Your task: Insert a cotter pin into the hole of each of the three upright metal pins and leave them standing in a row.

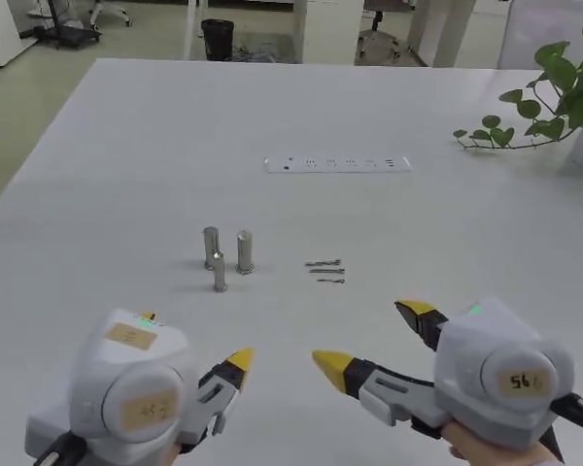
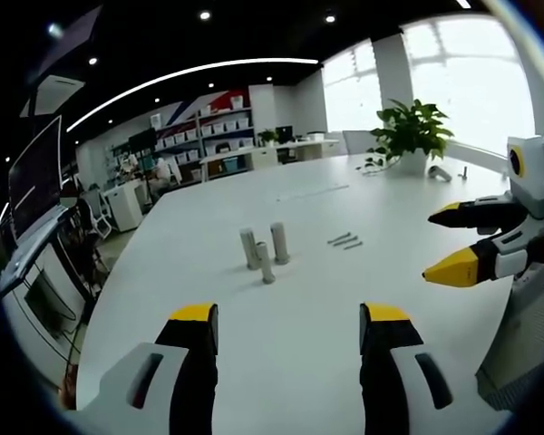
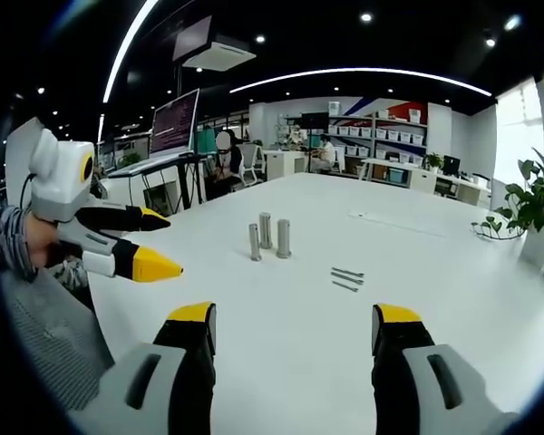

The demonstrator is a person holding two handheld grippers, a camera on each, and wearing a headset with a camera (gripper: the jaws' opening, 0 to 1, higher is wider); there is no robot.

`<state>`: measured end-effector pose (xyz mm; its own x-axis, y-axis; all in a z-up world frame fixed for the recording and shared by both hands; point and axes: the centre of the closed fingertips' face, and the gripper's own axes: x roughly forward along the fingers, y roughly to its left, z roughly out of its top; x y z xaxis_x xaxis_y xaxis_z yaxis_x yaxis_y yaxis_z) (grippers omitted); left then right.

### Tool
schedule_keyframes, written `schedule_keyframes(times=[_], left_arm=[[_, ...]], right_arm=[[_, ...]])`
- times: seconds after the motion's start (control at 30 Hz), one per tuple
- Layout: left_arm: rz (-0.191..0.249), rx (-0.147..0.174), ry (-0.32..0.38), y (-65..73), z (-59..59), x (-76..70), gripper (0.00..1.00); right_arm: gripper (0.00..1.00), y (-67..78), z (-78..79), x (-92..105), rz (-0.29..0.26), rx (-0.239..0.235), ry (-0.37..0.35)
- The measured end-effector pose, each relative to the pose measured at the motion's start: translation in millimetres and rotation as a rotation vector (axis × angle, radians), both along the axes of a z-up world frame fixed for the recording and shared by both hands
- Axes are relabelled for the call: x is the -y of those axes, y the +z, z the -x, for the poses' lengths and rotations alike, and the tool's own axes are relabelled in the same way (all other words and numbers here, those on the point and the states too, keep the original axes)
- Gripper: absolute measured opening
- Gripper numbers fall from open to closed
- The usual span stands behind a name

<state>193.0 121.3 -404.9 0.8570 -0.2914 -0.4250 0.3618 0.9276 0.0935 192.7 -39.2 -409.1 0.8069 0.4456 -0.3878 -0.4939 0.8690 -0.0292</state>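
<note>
Three metal pins (image 1: 220,272) are being shown standing upright on the white counter (image 1: 126,175). They are being grouped in a tight triangle: two side by side at the back, the third just in front of them. Three cotter pins (image 1: 326,271) are being displayed lying flat and roughly parallel, near the right of the metal pins but apart from them. The left hand-held gripper (image 1: 194,340) and the right hand-held gripper (image 1: 369,337) are being held over the counter's near part, jaws parted, yellow tips being pointed inward. A white power strip (image 1: 337,164) is being shown farther back, and a potted plant (image 1: 554,97) at the far right.
</note>
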Motion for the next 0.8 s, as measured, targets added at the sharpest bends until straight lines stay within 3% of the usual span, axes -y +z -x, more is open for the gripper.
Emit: schedule_keyframes(times=[0.27, 0.37, 0.5, 0.73, 0.77, 0.8], left_arm=[[0.010, 0.002, -0.011, 1.4, -1.4, 1.2, 0.59], [0.008, 0.012, -0.014, 4.5, -2.4, 0.6, 0.58], [0.028, -0.004, -0.014, 5.7, -5.0, -1.5, 0.57], [0.010, 0.014, -0.045, 13.8, -23.0, -7.3, 0.55], [-0.025, -0.005, -0.060, 11.7, -26.2, -9.6, 0.53], [-0.030, 0.008, -0.064, 13.6, -31.0, -10.0, 0.52]], right_arm=[[0.67, 6.8, -2.9, 7.5, -0.082, -0.024, -0.056], [0.68, 10.9, -3.9, 8.5, -0.075, -0.019, -0.050], [0.68, 16.0, -5.0, 8.0, -0.066, -0.022, -0.039], [0.67, 18.4, -7.0, 11.1, -0.071, -0.052, -0.029], [0.67, 18.4, -8.0, 11.7, -0.069, -0.056, -0.026], [0.67, 18.7, -8.7, 12.1, -0.070, -0.059, -0.026]])
